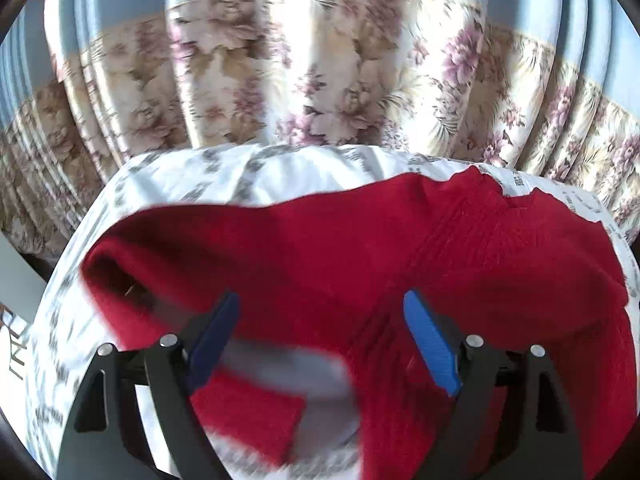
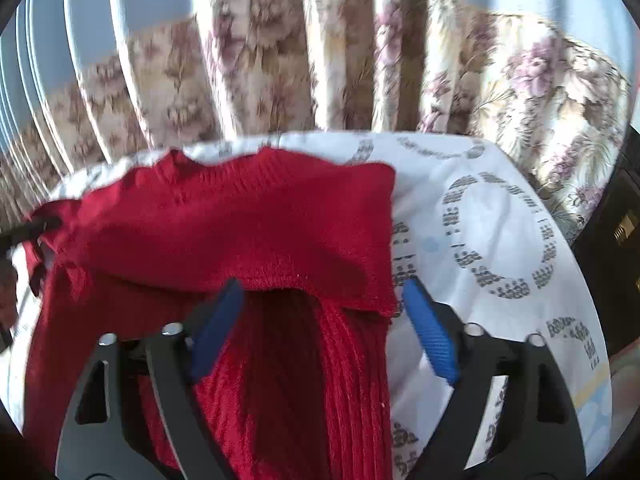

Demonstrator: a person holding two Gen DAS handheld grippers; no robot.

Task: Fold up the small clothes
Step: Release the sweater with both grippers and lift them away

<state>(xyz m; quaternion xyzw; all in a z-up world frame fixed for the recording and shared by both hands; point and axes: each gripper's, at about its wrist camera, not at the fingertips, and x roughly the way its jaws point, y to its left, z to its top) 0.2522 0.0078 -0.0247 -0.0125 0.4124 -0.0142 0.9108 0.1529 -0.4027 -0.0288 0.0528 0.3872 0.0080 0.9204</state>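
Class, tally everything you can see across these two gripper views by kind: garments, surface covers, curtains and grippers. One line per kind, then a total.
Red knitted garment: 1
White printed cloth under it: 1
Floral curtain behind: 1
Grippers, left gripper and right gripper, both open: 2
Total: 5

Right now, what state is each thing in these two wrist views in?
Red knitted sweater: lying on the table, partly folded, one layer turned over another.
White patterned tablecloth: spread under the sweater, slightly creased.
Floral curtain: drawn, hanging in pleats behind the table.
Left gripper: open, over the sweater, holding nothing.
Right gripper: open, astride the sweater's folded edge.
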